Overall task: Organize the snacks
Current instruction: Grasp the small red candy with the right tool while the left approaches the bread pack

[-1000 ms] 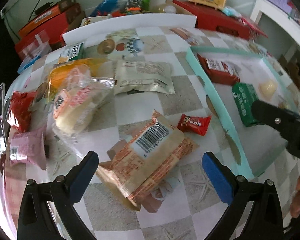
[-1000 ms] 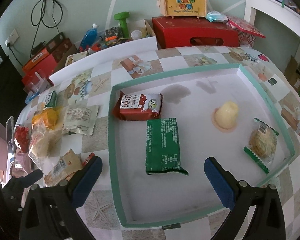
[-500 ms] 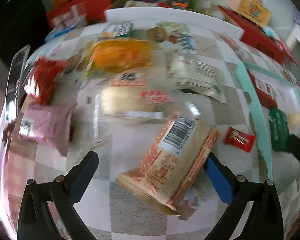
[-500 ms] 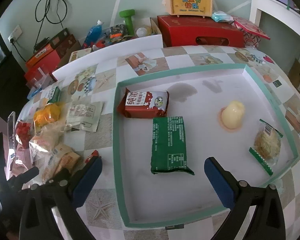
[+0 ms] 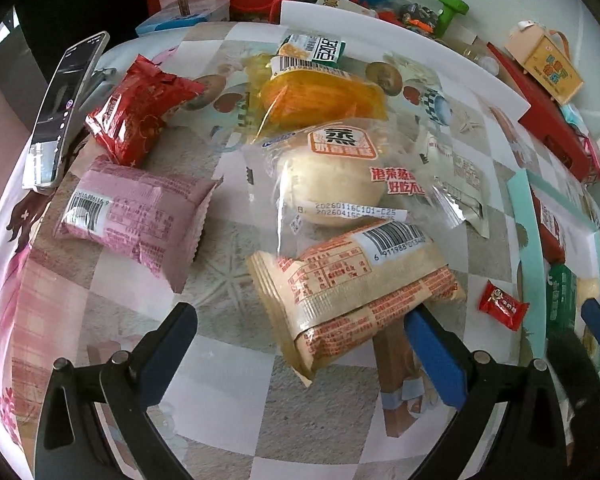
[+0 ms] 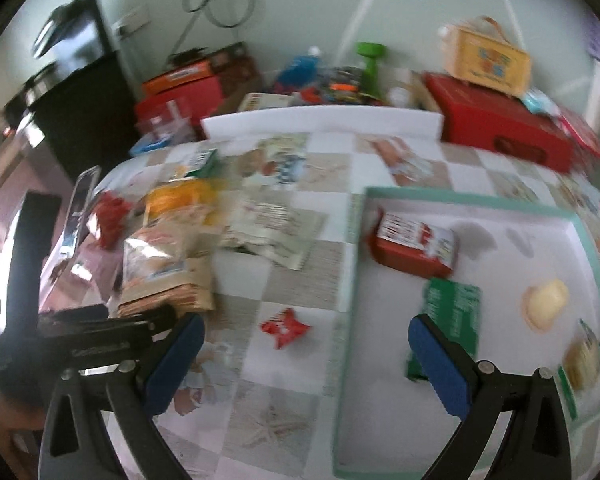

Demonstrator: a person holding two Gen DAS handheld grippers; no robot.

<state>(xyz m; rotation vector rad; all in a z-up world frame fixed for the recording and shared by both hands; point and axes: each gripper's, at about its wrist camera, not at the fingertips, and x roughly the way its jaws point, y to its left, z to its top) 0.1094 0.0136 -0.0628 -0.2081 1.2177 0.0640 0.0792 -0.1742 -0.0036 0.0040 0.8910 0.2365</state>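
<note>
Spread wide, the left gripper (image 5: 300, 344) is held low over the checkered tablecloth (image 5: 228, 280), nothing pinched between its blue pads (image 5: 436, 356). Just ahead of its right finger lies a tan biscuit packet with red print and a barcode (image 5: 352, 292), overlapped at its far end by a clear bag holding a pale steamed bun (image 5: 332, 176). An orange-filled clear packet (image 5: 320, 96) is seen beyond that, a pink wrapped packet (image 5: 140, 216) and a crinkled red packet (image 5: 136, 108) to the left, and a small red candy wrapper (image 5: 502, 310) to the right, near the tray's edge.

The right gripper (image 6: 300, 364) is likewise spread and empty, held above the table between the candy and the green-rimmed white tray (image 6: 354, 280). Inside the tray a red box (image 6: 416, 244), a green packet (image 6: 448, 316) and a pale yellow jelly cup (image 6: 544, 306) are seen, though the view is blurred.
</note>
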